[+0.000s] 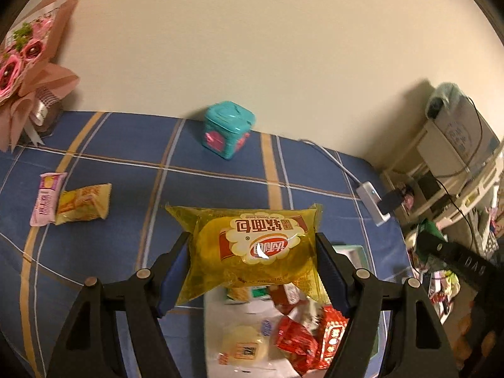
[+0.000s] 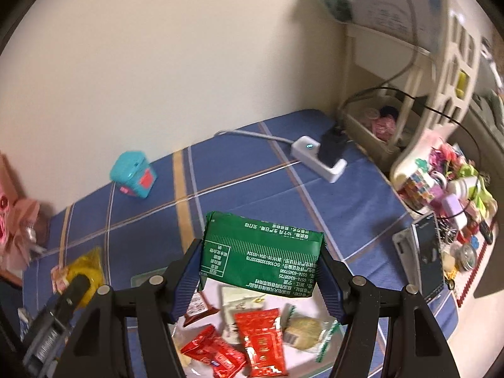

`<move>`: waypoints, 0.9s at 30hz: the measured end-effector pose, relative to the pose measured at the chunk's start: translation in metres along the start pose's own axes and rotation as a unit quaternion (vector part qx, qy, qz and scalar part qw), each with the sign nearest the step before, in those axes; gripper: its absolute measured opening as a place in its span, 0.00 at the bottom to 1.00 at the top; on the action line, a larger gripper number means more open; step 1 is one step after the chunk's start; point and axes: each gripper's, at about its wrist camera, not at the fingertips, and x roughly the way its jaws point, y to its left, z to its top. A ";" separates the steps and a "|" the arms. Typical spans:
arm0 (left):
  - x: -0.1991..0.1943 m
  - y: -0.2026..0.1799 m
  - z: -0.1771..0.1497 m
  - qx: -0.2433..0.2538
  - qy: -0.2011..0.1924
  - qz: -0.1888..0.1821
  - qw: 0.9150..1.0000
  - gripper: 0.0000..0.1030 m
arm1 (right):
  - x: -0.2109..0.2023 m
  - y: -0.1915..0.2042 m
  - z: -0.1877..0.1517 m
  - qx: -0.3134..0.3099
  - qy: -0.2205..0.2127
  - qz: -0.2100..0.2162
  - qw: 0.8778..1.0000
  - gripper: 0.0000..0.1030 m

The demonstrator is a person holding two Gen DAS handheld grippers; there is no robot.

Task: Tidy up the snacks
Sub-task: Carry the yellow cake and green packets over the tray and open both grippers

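1. At 9 o'clock in the left wrist view, a pink snack packet (image 1: pixel 47 198) and a small yellow snack packet (image 1: pixel 83 204) lie touching on the blue plaid bed (image 1: pixel 220 182), well apart from the main heap.
2. The left gripper (image 1: pixel 253 252) is clamped on a yellow soft-bread packet (image 1: pixel 255 245), pads pressing both short ends, and the packet hangs clear above the bed.
3. At 6 o'clock beneath it is a white tray (image 1: pixel 217 308) that seems to carry the loose snacks: red sachets (image 1: pixel 302 337) and a pale round cake (image 1: pixel 242 343).
4. A teal tin (image 1: pixel 228 129) stands at 12 o'clock by the wall.
5. The right gripper (image 2: pixel 261 261) is clamped on a green packet (image 2: pixel 261 255), also lifted above the pile of red sachets (image 2: pixel 261 340).
6. A white power strip (image 2: pixel 318 154) lies at 1 o'clock, near the bed's edge.
7. The step in hand looks like carrying both picked packets away from the heap for sorting.
8. The next move calls for choosing a bare patch of bed for each kind, perhaps beside the two packets already apart, then lowering and releasing flat.
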 end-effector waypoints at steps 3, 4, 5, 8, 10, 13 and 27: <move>0.003 -0.014 -0.004 0.008 0.010 -0.012 1.000 0.74 | -0.006 -0.019 0.004 0.019 -0.008 -0.005 1.000 0.68; 0.005 -0.021 -0.006 0.013 0.013 -0.017 1.000 0.74 | -0.008 -0.024 0.004 0.024 -0.010 -0.006 1.000 0.68; 0.005 -0.025 -0.008 0.017 0.015 -0.019 1.000 0.74 | -0.008 -0.029 0.005 0.028 -0.011 -0.007 1.000 0.68; 0.010 -0.040 -0.013 0.034 0.024 -0.021 0.999 0.74 | -0.005 -0.037 0.005 0.035 -0.007 -0.009 0.999 0.68; 0.015 -0.049 -0.016 0.044 0.032 -0.021 0.998 0.74 | 0.001 -0.041 0.004 0.037 0.003 -0.008 0.999 0.68; 0.026 -0.062 -0.024 0.060 0.049 -0.023 0.997 0.74 | 0.010 -0.040 0.002 0.032 0.017 -0.006 0.999 0.68; 0.075 -0.074 -0.059 0.089 0.133 -0.002 0.987 0.74 | 0.092 -0.011 -0.033 -0.009 0.139 0.008 0.990 0.68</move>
